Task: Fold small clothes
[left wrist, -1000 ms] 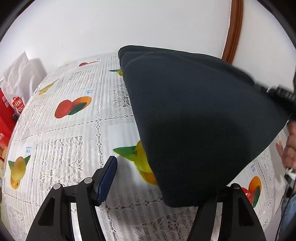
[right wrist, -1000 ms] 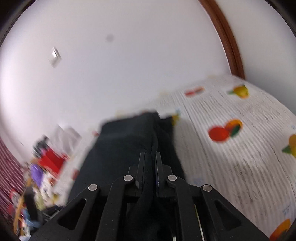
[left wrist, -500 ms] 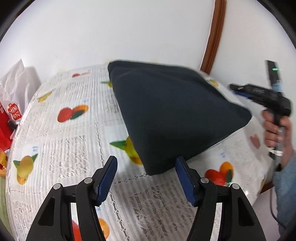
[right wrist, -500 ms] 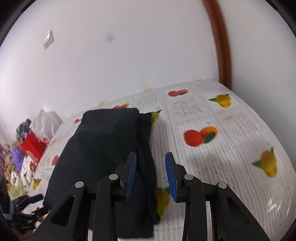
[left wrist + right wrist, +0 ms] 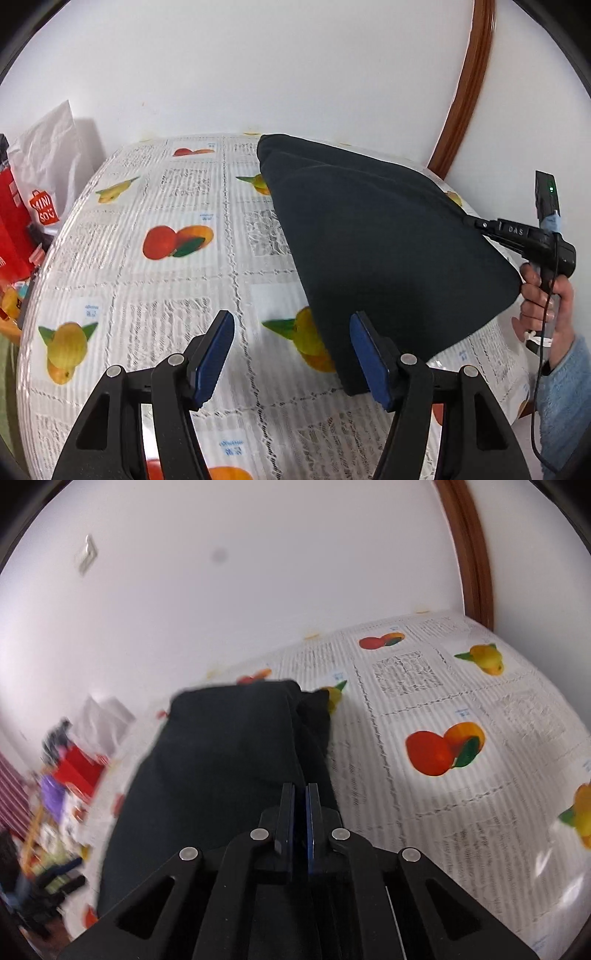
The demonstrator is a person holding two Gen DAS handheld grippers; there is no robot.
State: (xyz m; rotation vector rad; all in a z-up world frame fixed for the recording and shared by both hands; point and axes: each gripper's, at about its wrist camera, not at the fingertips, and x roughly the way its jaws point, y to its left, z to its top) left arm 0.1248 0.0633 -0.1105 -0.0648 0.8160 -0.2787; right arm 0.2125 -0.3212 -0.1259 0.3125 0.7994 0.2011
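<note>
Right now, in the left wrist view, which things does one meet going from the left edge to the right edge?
Red Miniso bag → white bag → fruit-print tablecloth → dark garment → right gripper shut on its corner → the hand that holds it.

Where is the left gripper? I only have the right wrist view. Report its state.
Observer: The left gripper is open, low over the tablecloth, holding nothing.
Operator: Give me the garment's near corner relative to it.
Observer: The dark garment has its near corner partly hidden by the right-hand pad, not between the pads.
Operator: Confirm my right gripper from that side.
Observer: The right gripper pinches the garment's right edge, and the fabric appears to slope up to it.
</note>
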